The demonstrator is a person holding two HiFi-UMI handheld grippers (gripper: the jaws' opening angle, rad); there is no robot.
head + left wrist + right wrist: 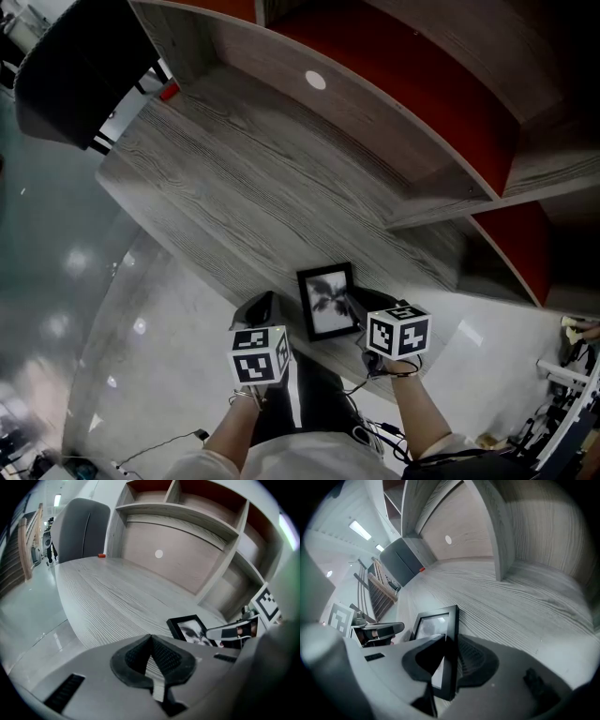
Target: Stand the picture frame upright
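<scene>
A black picture frame (328, 300) with a grey-toned print lies low on the wooden desk (253, 187), close to its front edge. My right gripper (360, 303) is shut on the frame's right edge. In the right gripper view that black edge (451, 634) runs between the two pads of the right gripper (447, 654). My left gripper (262, 304) hovers just left of the frame, apart from it. In the left gripper view the left gripper (150, 641) is shut with nothing between the pads, and the frame (191, 630) shows ahead to the right.
A shelf unit (422, 141) with red back panels rises behind the desk, a white round spot (315, 81) on its back board. A dark grey chair (80, 70) stands off the far left corner beside a small red object (169, 92). Cables (375, 433) trail on the glossy floor.
</scene>
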